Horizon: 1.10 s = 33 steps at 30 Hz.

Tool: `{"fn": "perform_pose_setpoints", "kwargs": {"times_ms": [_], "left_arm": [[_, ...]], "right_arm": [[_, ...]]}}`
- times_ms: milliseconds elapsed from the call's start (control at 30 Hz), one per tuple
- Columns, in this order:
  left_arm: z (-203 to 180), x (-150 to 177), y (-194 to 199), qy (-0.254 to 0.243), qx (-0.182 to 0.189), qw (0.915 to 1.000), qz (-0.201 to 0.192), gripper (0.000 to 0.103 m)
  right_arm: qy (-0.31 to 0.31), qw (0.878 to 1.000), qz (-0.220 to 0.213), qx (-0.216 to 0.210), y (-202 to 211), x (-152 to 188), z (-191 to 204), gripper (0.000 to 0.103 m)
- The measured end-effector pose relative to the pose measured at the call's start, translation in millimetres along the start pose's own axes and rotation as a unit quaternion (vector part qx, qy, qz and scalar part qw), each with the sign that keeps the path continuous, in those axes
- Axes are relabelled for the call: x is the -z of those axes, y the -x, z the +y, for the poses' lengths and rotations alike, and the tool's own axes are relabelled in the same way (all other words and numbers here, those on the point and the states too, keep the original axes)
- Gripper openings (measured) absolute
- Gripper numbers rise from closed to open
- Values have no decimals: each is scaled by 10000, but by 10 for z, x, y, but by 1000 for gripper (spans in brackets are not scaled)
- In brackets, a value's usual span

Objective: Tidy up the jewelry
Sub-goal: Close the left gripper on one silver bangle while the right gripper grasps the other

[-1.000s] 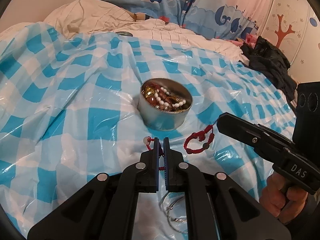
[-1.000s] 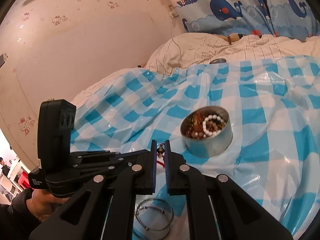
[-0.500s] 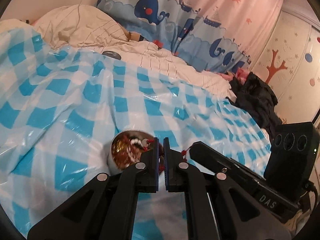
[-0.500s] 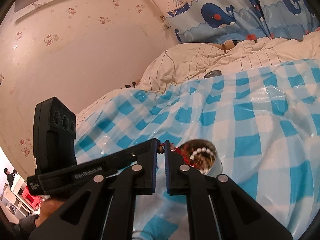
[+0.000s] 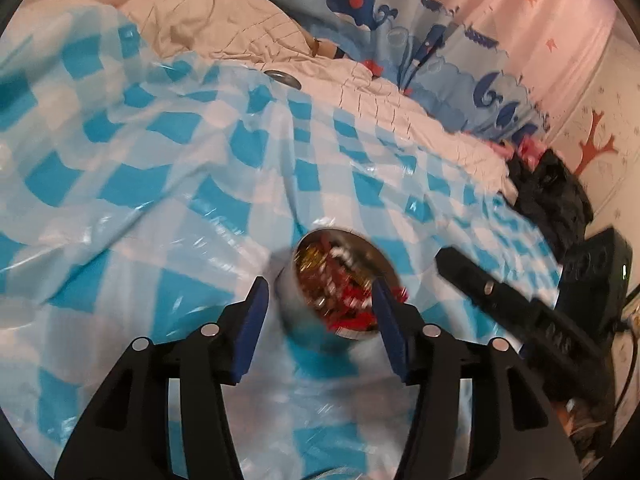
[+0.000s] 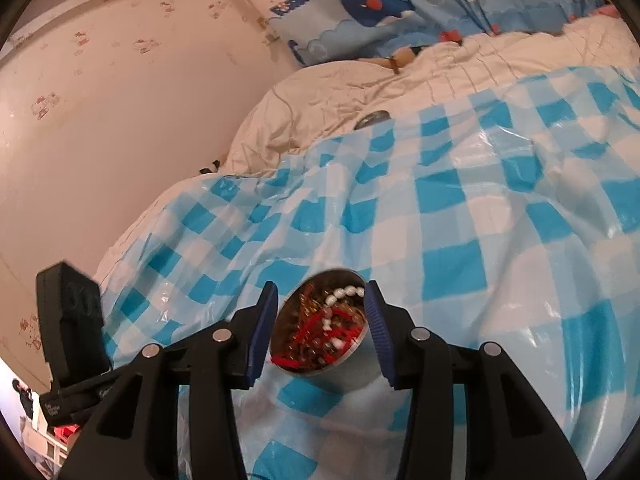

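A round metal tin [image 5: 298, 304] full of jewelry sits on the blue-and-white checked plastic sheet [image 5: 160, 184]. Red cord bracelets [image 5: 352, 312] and white pearl beads [image 6: 344, 292] lie inside it among gold and brown pieces. My left gripper [image 5: 320, 312] is open and empty, its jaws spread above the tin. My right gripper [image 6: 322, 324] is also open and empty, jaws spread over the tin [image 6: 360, 354]. The right gripper body [image 5: 520, 308] shows at the right of the left wrist view.
A cream duvet [image 5: 224, 28] and whale-print bedding [image 5: 360, 4] lie beyond the sheet. A small metal lid [image 5: 282, 78] rests at the sheet's far edge. Dark clothing [image 5: 552, 196] is piled at the right. A wall [image 6: 100, 120] stands on the left.
Both grippers have opened from shut. The red cord bracelets they held now lie in the tin. Both views have shifted, with motion blur in the left one.
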<state>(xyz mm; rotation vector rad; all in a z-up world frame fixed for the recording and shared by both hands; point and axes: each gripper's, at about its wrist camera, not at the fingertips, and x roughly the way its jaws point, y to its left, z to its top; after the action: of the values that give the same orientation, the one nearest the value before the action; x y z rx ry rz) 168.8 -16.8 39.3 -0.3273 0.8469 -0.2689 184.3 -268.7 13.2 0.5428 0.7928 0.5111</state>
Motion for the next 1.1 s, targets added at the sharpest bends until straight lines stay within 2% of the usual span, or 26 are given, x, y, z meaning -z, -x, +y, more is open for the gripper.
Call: {"fn": "perform_pose_setpoints", "kwargs": {"times_ms": [133,267,333,433,533,633,733,800,867,933,967,1033,1067,1100], "left_arm": [[-3,211,109,-577,-182,9974,388,51],[-89,541,208,-1382,-237,9869,797,51],[-91,714,262,-1607,-267,9822,932,51],[-73,878,298,-1737,-341,9789,1020,51],[-49,931,273,-1821,-477,9771,997,51],[-110,977,236,-2098,-650,9706,981,51],[-189,1039,180,-2306,-657,9648,1078,51],[-219,1071,143,-2471,-817,9600,1028,51],[-183,1044,121,-2408,-1064,9598,969,51],[-76,975,133,-2220,-1341,9619,862,51],[-15,941,143,-2092,-1444,9636,835,50],[74,901,184,-1936,-1527,9662,758,50],[110,887,216,-1861,-1412,9695,741,50],[123,882,232,-1831,-1293,9718,731,50]], "right_arm": [[-427,9989,166,142,140,123,-152,48],[-584,9967,525,205,269,399,-197,49],[-508,9951,826,213,300,597,-140,49],[-140,9924,1210,194,330,922,51,49],[520,9879,1388,460,389,1217,300,49],[1020,9828,1371,696,459,1418,457,51],[1520,9740,1361,981,418,1517,573,53],[1749,9690,1334,1126,378,1553,618,54],[2249,9542,1305,1478,302,1599,697,54],[2682,9350,1146,2015,288,1585,707,59],[2701,9310,1075,2209,291,1539,673,60],[2397,9374,984,2325,332,1399,536,60],[2254,9424,923,2294,375,1356,493,60],[2149,9503,837,2091,435,1326,477,60]]}}
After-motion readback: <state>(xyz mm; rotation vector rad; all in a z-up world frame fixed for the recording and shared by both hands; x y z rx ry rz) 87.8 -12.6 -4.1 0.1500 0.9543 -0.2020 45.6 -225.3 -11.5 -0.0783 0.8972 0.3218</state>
